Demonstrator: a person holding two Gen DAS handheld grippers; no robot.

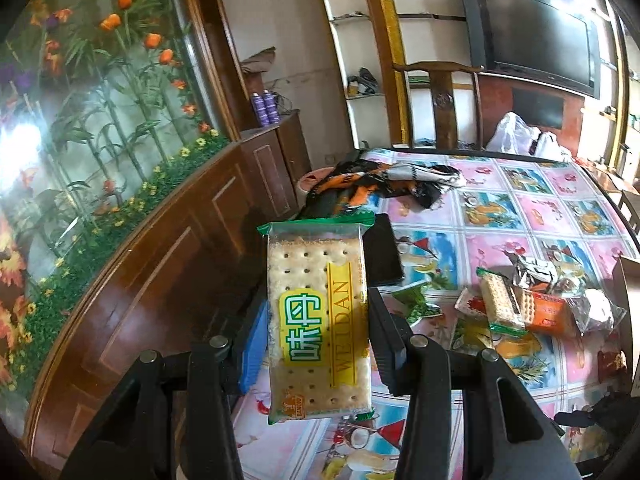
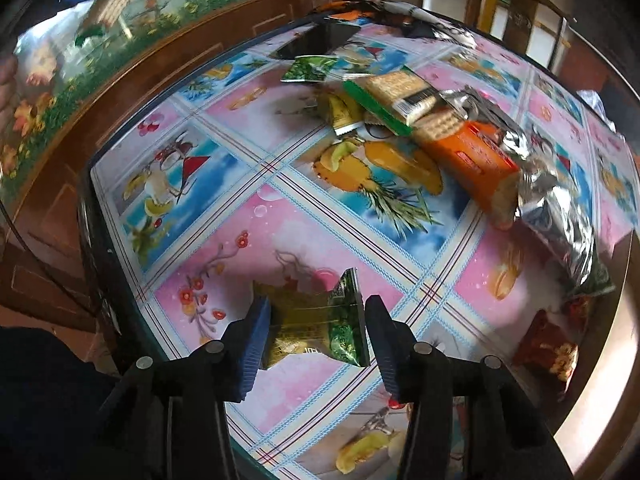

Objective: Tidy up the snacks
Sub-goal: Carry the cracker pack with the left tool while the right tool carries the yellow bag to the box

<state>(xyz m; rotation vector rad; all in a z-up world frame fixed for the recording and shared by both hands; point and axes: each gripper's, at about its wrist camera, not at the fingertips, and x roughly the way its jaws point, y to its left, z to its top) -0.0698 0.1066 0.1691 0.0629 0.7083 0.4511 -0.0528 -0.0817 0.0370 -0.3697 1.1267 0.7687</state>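
Observation:
My left gripper (image 1: 316,312) is shut on a clear, green-edged cracker pack (image 1: 316,264) with a yellow label. It holds the pack upright, above the near left corner of the table (image 1: 520,208). In the right wrist view a crumpled green and yellow snack packet (image 2: 320,332) lies on the pink patterned tablecloth (image 2: 280,220) between the fingers of my right gripper (image 2: 316,312). Those jaws stand apart around it and do not squeeze it. A pile of snacks sits further back: another cracker pack (image 2: 384,96), an orange pack (image 2: 472,152) and a silver foil bag (image 2: 560,208).
A small green packet (image 2: 308,68) and a flat black device (image 2: 320,40) lie near the table's far edge, with a patterned cloth (image 1: 384,180) beyond. A red packet (image 2: 548,344) lies at the right. A wooden chair (image 1: 440,100) and wooden cabinets (image 1: 160,260) border the table.

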